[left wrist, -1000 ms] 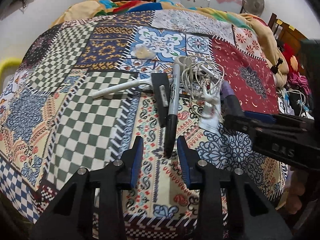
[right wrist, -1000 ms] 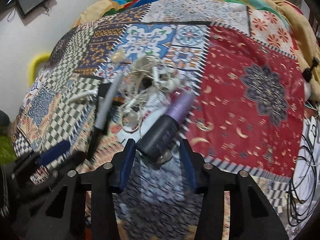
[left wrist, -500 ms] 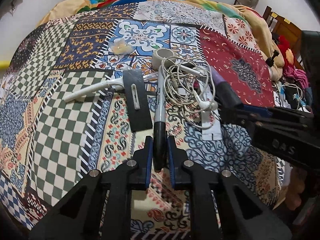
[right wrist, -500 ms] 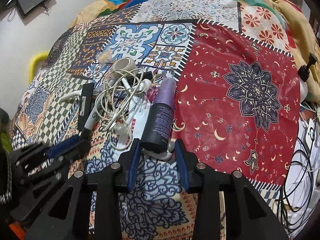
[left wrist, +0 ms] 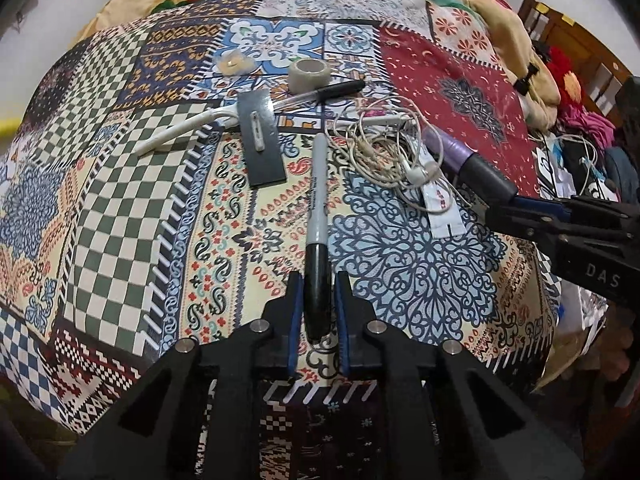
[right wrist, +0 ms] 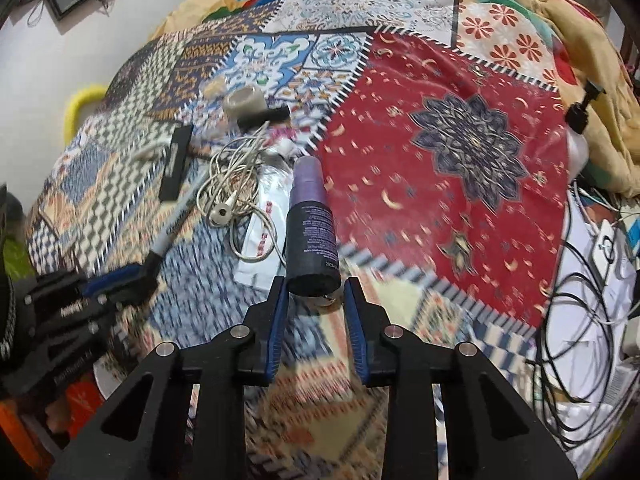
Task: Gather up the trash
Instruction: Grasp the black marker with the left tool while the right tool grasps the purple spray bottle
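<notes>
Left wrist view: the left gripper (left wrist: 317, 312) is clamped on the black cap end of the grey marker (left wrist: 316, 216), which half a second ago pointed at the tape roll and now has swung clear of the clutter, its far tip just left of the tangled white earphones (left wrist: 384, 148). In the right wrist view the right gripper (right wrist: 314, 296) holds the base of the dark bottle with the purple cap (right wrist: 310, 220) between its jaws, as it did half a second back, though the blurred patchwork bedspread (right wrist: 460, 152) tells of movement. Left behind on the far side lie the tape roll (left wrist: 309, 74), a second black pen (left wrist: 340, 89), a dark flat card (left wrist: 260, 140) and a white curved handle (left wrist: 176, 130). A white sachet (left wrist: 440, 208) sits just right of the earphones, touching them, near the bottle.
</notes>
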`<move>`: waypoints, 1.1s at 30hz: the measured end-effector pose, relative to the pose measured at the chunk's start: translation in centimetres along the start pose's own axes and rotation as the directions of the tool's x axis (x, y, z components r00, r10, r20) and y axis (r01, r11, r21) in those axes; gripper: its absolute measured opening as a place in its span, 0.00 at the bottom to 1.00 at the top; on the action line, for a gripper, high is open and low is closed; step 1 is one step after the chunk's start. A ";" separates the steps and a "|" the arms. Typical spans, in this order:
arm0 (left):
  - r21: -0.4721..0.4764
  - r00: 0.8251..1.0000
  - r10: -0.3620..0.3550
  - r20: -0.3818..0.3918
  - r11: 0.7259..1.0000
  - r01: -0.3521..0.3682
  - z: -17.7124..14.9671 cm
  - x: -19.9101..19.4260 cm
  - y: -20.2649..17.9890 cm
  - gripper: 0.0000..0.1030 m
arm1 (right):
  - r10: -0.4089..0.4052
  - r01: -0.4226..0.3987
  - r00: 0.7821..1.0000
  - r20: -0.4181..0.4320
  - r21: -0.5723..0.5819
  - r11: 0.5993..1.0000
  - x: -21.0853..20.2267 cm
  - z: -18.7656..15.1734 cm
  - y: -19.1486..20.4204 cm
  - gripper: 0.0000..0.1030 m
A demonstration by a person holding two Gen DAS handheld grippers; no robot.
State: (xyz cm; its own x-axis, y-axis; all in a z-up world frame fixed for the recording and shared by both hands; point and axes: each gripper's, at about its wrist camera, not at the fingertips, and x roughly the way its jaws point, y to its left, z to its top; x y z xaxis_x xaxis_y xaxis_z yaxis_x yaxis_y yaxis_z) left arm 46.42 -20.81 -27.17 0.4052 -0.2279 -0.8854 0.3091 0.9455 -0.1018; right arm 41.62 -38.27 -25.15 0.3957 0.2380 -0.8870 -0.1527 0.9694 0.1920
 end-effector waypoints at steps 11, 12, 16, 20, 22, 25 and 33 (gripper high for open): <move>-0.017 0.999 0.026 0.041 1.000 -0.025 2.4 1.4 0.2 0.27 | 0.069 -0.070 0.998 0.002 0.050 0.996 0.8 1.8 -0.9 0.30; -0.012 0.998 0.036 0.047 0.999 -0.035 2.5 1.4 0.1 0.27 | 0.068 -0.068 0.998 0.002 0.050 0.996 0.9 1.9 -1.0 0.30; 0.029 0.995 0.070 0.073 0.997 -0.073 2.5 1.7 -0.4 0.10 | 0.077 -0.077 0.997 0.008 0.042 0.996 1.7 2.7 -0.6 0.30; 0.015 0.996 0.059 0.073 0.998 -0.060 2.6 1.7 -0.2 0.10 | 0.052 -0.053 0.998 0.021 0.017 0.998 2.3 3.4 0.3 0.30; 0.003 0.998 0.020 0.066 1.000 -0.020 2.7 1.6 0.1 0.10 | 0.038 -0.039 0.999 0.020 0.012 0.999 2.4 3.7 0.4 0.29; 0.007 0.998 0.021 0.056 1.000 -0.021 2.5 1.5 0.0 0.10 | 0.018 -0.018 0.999 0.044 0.008 1.000 1.8 3.8 0.6 0.23; -0.014 0.997 0.010 0.079 1.000 -0.009 2.0 -1.2 -0.2 0.10 | -0.004 -0.002 0.993 0.120 0.048 0.999 -1.9 3.6 0.6 0.23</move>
State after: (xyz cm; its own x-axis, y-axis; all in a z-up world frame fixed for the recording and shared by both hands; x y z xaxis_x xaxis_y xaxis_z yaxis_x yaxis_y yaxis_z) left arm 47.61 -21.16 -25.18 0.4747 -0.2363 -0.8478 0.2932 0.9507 -0.1008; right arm 44.06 -37.93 -21.86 0.5018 0.2395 -0.8311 -0.1095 0.9708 0.2136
